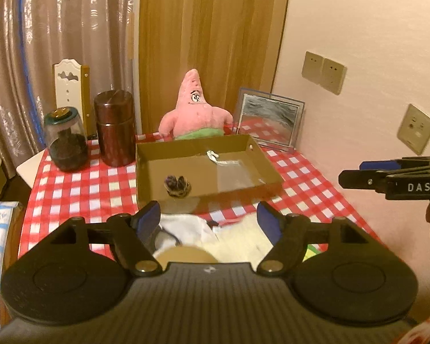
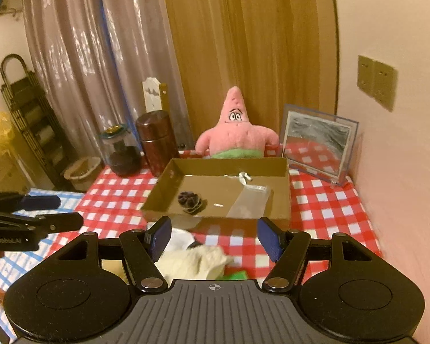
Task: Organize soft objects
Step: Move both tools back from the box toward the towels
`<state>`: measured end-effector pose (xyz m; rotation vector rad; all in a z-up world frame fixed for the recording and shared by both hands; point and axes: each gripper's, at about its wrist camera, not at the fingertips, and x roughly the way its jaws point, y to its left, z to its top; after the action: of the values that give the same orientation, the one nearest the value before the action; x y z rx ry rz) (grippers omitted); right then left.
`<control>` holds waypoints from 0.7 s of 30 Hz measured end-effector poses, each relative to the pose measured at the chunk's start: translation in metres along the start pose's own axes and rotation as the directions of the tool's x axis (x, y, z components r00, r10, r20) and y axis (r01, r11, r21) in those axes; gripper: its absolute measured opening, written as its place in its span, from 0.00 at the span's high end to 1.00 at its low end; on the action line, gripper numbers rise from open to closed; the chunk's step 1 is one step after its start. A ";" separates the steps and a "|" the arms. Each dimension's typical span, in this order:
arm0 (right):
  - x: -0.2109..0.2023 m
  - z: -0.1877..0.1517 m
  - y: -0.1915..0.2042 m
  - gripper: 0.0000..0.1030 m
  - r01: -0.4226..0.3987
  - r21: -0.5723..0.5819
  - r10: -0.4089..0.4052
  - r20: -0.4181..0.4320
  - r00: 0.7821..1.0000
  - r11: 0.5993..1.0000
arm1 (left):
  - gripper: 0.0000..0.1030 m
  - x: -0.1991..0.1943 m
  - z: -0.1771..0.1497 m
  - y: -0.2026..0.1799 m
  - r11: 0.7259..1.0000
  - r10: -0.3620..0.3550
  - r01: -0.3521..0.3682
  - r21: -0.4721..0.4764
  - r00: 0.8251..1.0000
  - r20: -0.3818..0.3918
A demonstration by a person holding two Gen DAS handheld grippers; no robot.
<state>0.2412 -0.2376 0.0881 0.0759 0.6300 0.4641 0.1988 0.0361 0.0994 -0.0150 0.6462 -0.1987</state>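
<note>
Both grippers — left gripper (image 1: 209, 215), right gripper (image 2: 213, 233) — are hovering wide open and empty, just before the cardboard box (image 1: 268, 185); a hasty grab is risking snagging the checked cloth (image 1: 80, 183) along with the white fabric (image 2: 192, 261).

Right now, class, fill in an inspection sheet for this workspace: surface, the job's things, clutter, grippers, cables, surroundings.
Surface: table under a red-and-white checked cloth.
Job's things: open cardboard box holding a small dark bundle, a clear plastic bag and a small white item; pink star plush upright behind the box; white and cream fabric on the cloth in front of the box.
Clutter: glass jar, dark wooden canister, framed picture.
Grippers: left hand-held gripper open, right hand-held gripper open; neither grips anything.
Cables: nothing seen.
Surroundings: curtains, wall sockets, dark rack.
</note>
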 end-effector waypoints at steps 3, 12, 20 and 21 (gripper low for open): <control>-0.021 -0.018 0.009 0.36 -0.002 0.014 0.001 0.011 1.000 1.000 | 0.27 -0.018 -0.019 -0.008 1.000 0.026 -0.026 0.001 1.000 0.012; -0.065 -0.074 0.028 0.36 -0.006 0.058 0.005 0.012 1.000 0.998 | 0.25 -0.055 -0.070 -0.015 0.993 0.098 -0.096 -0.071 0.995 0.030; -0.077 -0.102 0.031 0.36 0.027 0.035 -0.026 -0.009 1.000 0.999 | 0.24 -0.066 -0.097 -0.020 0.987 0.134 -0.134 -0.092 0.991 -0.005; -0.078 -0.104 0.031 0.36 0.032 0.031 -0.032 -0.009 0.999 0.999 | 0.24 -0.066 -0.099 -0.020 0.988 0.130 -0.130 -0.086 0.991 0.002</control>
<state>0.1126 -0.2518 0.0534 0.0933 0.6458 0.4242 0.0845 0.0332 0.0612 -0.0558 0.6455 -0.0451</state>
